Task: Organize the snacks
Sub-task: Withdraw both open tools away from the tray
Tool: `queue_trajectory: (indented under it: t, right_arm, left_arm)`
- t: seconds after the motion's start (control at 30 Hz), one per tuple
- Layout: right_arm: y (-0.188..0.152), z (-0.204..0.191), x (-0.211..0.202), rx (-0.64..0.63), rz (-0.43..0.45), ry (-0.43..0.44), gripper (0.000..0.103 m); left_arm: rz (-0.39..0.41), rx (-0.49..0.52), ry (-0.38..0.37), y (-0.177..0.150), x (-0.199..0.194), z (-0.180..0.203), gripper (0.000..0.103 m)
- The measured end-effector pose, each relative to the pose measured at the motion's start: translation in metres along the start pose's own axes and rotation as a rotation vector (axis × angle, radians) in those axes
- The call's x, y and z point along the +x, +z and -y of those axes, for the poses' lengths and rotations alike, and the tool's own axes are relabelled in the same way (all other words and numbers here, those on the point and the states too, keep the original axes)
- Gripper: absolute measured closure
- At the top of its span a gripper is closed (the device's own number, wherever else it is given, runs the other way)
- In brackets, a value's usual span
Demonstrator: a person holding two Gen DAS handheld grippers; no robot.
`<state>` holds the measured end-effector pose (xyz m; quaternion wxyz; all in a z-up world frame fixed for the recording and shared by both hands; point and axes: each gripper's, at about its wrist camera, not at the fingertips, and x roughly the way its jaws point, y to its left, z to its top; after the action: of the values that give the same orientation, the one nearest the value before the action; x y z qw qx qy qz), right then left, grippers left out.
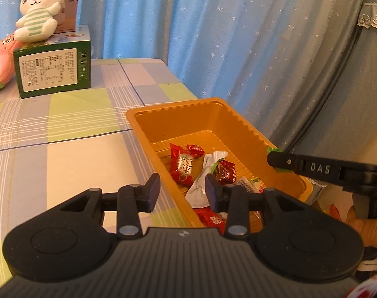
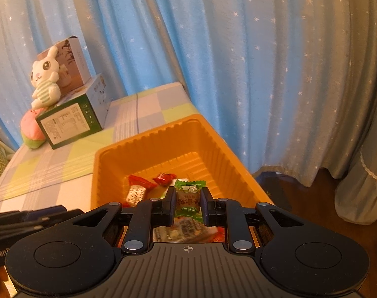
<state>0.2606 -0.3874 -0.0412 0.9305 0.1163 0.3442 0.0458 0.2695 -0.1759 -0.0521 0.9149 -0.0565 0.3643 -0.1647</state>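
An orange tray [image 2: 148, 146] of wrapped sweets sits at the edge of a checked table [image 1: 64, 134], star-print curtains [image 2: 238, 49] just behind; the right gripper [image 2: 188, 204], jaws clamped on a green-wrapped sweet [image 2: 188, 198], hovers over it; the left gripper [image 1: 182, 188], jaws parted and empty, straddles the tray's near wall; a plush rabbit [image 1: 39, 10] sits on a green box [image 1: 51, 70] at the far corner.

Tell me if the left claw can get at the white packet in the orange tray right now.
Probably yes: the left claw is open and empty just above the white packet, nothing covers it, and the right claw hangs off to the side.
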Motion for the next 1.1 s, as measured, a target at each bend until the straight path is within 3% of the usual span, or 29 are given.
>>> queue_trajectory:
  t: [0.07,0.17,0.2,0.23,0.3,0.53,0.87,1.1]
  right_arm:
    - [0.002,-0.001,0.000,0.010,0.006,0.026,0.082]
    - [0.004,0.000,0.003,0.040,0.001,0.076,0.081]
    - [0.005,0.002,0.003,0.060,-0.004,0.081,0.072]
    - [0.004,0.004,0.003,0.075,-0.004,0.081,0.054]
    - [0.004,0.008,-0.003,0.095,0.012,0.068,0.044]
    - [-0.005,0.019,-0.029,0.132,0.004,0.032,0.044]
    - [-0.017,0.010,-0.074,0.132,0.009,0.041,0.043]
    - [-0.025,-0.008,-0.101,0.096,-0.004,0.051,0.029]
  left_arm:
    - [0.000,-0.001,0.006,-0.001,-0.003,-0.001,0.066]
    - [0.000,-0.003,0.015,-0.004,-0.007,-0.003,0.055]
    - [-0.001,-0.005,0.021,-0.006,-0.009,-0.004,0.050]
    - [-0.002,-0.007,0.026,-0.007,-0.011,-0.004,0.047]
    - [-0.006,-0.013,0.034,-0.011,-0.015,-0.006,0.041]
    - [-0.022,-0.038,0.060,-0.024,-0.035,-0.008,0.022]
    - [-0.012,-0.033,0.088,-0.036,-0.076,0.000,0.007]
    - [0.003,-0.031,0.102,-0.045,-0.103,0.006,0.001]
